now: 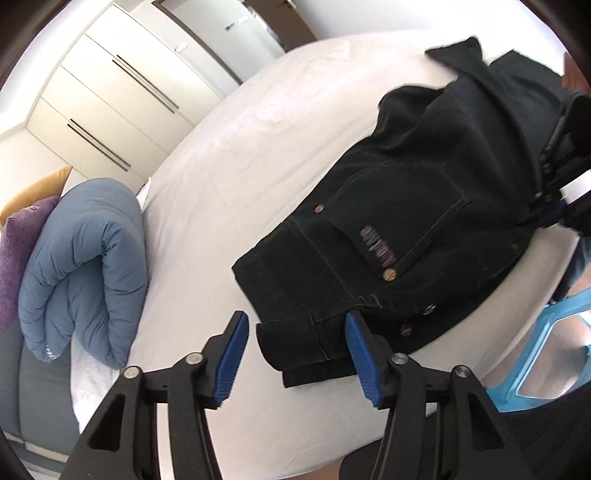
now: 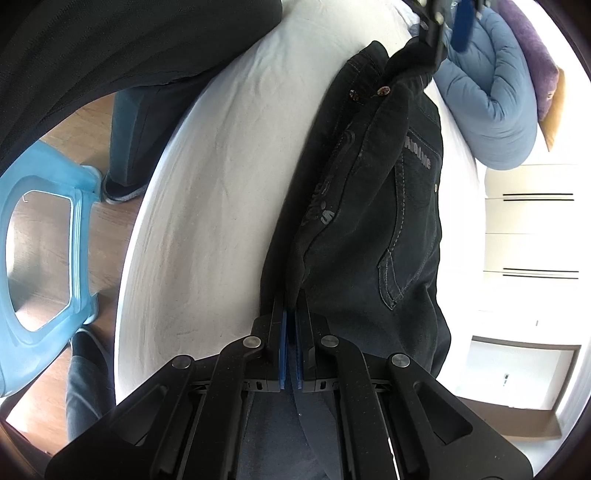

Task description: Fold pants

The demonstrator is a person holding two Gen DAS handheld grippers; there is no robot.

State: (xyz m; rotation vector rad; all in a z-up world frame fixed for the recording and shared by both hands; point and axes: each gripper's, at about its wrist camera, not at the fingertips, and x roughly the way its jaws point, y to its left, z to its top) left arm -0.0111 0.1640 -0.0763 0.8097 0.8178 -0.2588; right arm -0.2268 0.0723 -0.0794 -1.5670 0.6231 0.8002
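Black denim pants point(image 1: 413, 221) lie folded on a white bed point(image 1: 229, 184), back pocket with lettering facing up. My left gripper point(image 1: 295, 354) is open, its blue pads on either side of the waistband corner, not closed on it. My right gripper point(image 2: 293, 332) is shut on a fold of the pants point(image 2: 369, 206) and holds that edge slightly raised. The right gripper also shows at the far right in the left wrist view point(image 1: 554, 206). The left gripper appears at the top of the right wrist view point(image 2: 448, 22) near the waistband.
A rolled blue duvet point(image 1: 81, 273) and a purple pillow point(image 1: 18, 251) lie at the bed's head. A light blue plastic stool point(image 2: 40, 258) stands on the wooden floor beside the bed. The person's legs point(image 2: 136, 140) stand by the bed edge. White wardrobes point(image 1: 110, 92) stand behind.
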